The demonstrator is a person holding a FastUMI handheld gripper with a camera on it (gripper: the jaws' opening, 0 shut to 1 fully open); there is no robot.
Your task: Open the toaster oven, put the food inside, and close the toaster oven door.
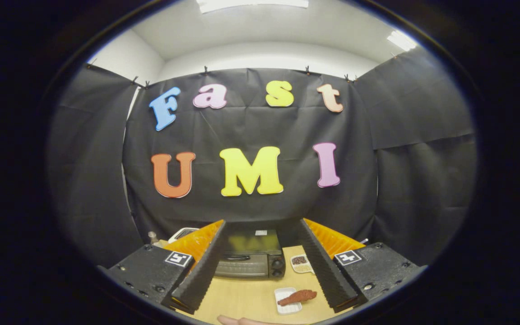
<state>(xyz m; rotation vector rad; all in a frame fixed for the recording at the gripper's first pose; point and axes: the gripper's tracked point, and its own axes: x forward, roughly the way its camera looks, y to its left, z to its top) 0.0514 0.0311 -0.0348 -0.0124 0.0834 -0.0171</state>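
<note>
A black toaster oven point(250, 255) stands on the wooden table beyond my fingers, its glass door shut and its knobs on the right side. A reddish-brown piece of food point(298, 296) lies on a small white tray point(287, 306) nearer to me, close to my right finger point(327, 271). My gripper point(262, 225) is open and held above the table, with nothing between the fingers; the oven shows in the gap between them.
A small white dish with dark and pale contents point(300, 263) sits just right of the oven. A white device point(182, 233) and a small bottle point(152, 237) stand behind my left finger. A person's hand point(242, 321) rests at the table's near edge.
</note>
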